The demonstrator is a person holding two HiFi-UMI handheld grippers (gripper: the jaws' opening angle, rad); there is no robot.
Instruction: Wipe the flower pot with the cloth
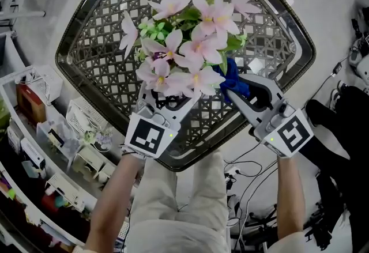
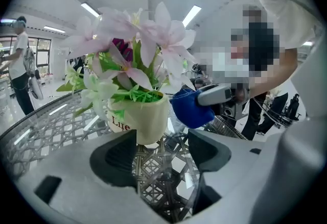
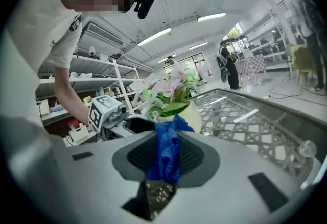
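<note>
Head view: the surface [image 1: 104,21], a glass top over wicker lattice, carries a bunch of pink flowers [image 1: 184,44] that hides its container from above. The left gripper [image 1: 160,96] comes in from the near side under the blooms, and the right gripper [image 1: 235,95] comes in from the near right with a blue cloth [image 1: 233,76] at its tip, pushed in against the right flank of the flowers. The two grippers are close together, with the plant between their tips. Left gripper view: the cream flower pot [image 2: 140,116] stands upright on the lattice at the mouth of the fingers [image 2: 115,159], which are spread wide. It sits toward the left finger and hardly between the pads, and nothing presses on it, so I judge the pot unheld. The cloth bulges just beside the pot's right wall, up near the rim, and I cannot tell whether it touches. Right gripper view: the fingers are closed on the cloth, which hangs bunched between the pads and pokes out ahead. The pot's pale wall lies straight beyond the cloth tip, slightly right of it, very near. The left gripper's marker cube [image 3: 104,110] shows farther left, past the pot. Judgement: the right hand is the nearer one to the work. The coming stroke turns on the cloth being at the pot's right wall, so the wipe should run around or down that upright side, with nothing steadying the pot.
</note>
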